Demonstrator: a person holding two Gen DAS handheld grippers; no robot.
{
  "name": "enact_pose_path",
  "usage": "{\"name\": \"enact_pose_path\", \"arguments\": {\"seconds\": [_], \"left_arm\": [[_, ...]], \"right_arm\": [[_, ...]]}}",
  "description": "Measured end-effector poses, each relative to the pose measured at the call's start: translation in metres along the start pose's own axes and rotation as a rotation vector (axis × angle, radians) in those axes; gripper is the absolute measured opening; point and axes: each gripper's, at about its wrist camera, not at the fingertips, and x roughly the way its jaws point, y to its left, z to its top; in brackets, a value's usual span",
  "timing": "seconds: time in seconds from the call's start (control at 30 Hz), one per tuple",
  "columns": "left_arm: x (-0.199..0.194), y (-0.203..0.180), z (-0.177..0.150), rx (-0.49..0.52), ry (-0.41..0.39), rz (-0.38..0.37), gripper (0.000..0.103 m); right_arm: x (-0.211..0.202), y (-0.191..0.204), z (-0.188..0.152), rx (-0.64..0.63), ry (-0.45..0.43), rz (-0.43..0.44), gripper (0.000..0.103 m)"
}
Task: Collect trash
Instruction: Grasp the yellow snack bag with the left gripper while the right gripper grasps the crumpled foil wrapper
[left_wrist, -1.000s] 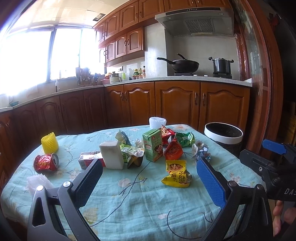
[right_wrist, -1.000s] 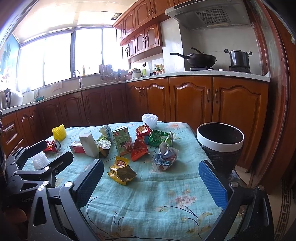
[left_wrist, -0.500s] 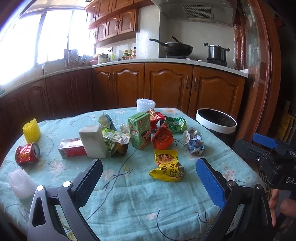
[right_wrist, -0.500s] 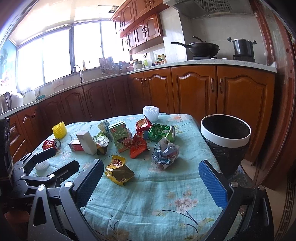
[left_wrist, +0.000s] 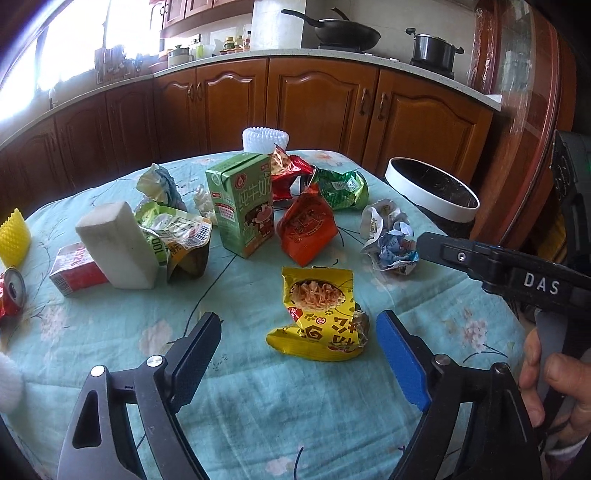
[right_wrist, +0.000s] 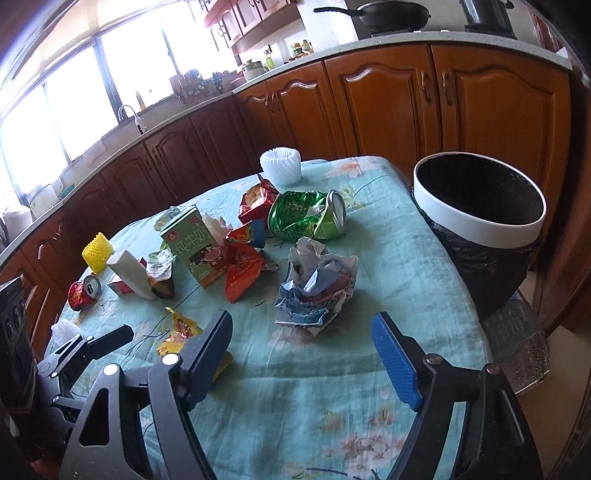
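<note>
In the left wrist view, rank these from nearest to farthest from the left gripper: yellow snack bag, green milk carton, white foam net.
1. Yellow snack bag, just ahead of the left gripper.
2. Green milk carton, mid-table.
3. White foam net, far table edge.

Crumpled wrappers: yellow snack bag (left_wrist: 317, 317), paper wad (right_wrist: 316, 286) on tablecloth; black-lined bin (right_wrist: 480, 206) beside table.
</note>
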Motion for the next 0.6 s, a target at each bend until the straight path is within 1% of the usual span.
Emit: {"name": "enact_pose_path", "arguments": {"seconds": [0.07,0.17,0.27,0.33,0.4,0.43,0.47,0.5,0.6], "left_arm": [[0.008,-0.001,0.002,0.006,0.005,-0.004,0.08],[0.018,-0.002,0.003,0.012,0.023,-0.019,0.072],[0.032,0.0,0.006,0.027,0.041,-0.053,0.06],[0.041,-0.001,0.008,0.025,0.06,-0.071,0.043],[0.051,0.0,0.009,0.021,0.085,-0.094,0.033],[0.052,0.0,0.009,0.017,0.087,-0.097,0.033],[0.053,0.0,0.01,0.014,0.086,-0.101,0.033],[0.053,0.0,0.011,0.014,0.082,-0.105,0.032],[0.053,-0.002,0.015,0.017,0.08,-0.121,0.031]], "right_arm": [[0.011,-0.004,0.004,0.014,0.023,0.0,0.078],[0.028,-0.011,0.008,0.039,0.064,0.002,0.075],[0.043,-0.017,0.01,0.059,0.104,-0.008,0.074],[0.053,-0.021,0.011,0.073,0.131,-0.003,0.071],[0.061,-0.024,0.012,0.079,0.141,0.001,0.069],[0.062,-0.023,0.013,0.072,0.135,-0.002,0.066],[0.063,-0.023,0.014,0.066,0.133,0.0,0.055],[0.063,-0.023,0.015,0.067,0.133,0.013,0.037],[0.061,-0.029,0.015,0.083,0.116,0.036,0.036]]}}
